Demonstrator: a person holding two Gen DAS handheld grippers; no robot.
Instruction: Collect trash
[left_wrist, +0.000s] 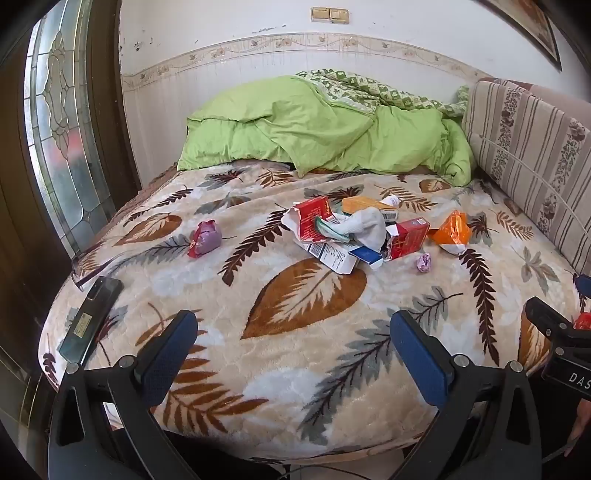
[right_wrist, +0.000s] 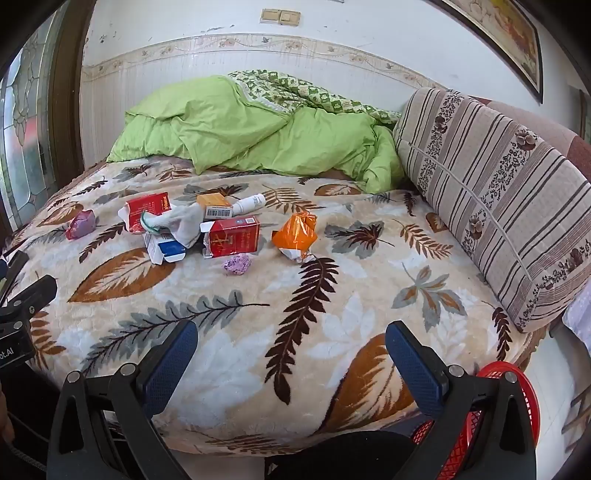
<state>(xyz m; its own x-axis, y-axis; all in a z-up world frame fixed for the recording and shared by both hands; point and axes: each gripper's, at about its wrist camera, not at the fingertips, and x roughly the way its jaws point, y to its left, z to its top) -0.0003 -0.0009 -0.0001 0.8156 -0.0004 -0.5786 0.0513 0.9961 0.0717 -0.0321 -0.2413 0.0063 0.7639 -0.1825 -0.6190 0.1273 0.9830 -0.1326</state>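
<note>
1. The left gripper hangs over the near edge of the bed, tilted downward, its blue-padded fingers spread wide apart with only the leaf-patterned blanket showing between them.
2. The right gripper is held the same way over the near edge, fingers spread wide with nothing between them.
3. The trash lies well beyond both grippers, in the middle of the bed: a red carton, a second red carton to its left, an orange box with a barcode label, a white and blue box, a crumpled white cloth or paper and a white bottle lying on its side.
4. Apart from the pile sit an orange wrapper on the right, a small purple wad nearer, and a pink and purple wrapper on the left.
5. The print on the cartons is too small to read. In the left wrist view the other gripper's body shows the letters "DAS", cut off at the frame edge.
6. A dark phone lies at the bed's near left corner.
7. A red basket stands beside the bed at the near right, partly hidden behind the right gripper's finger.
</note>
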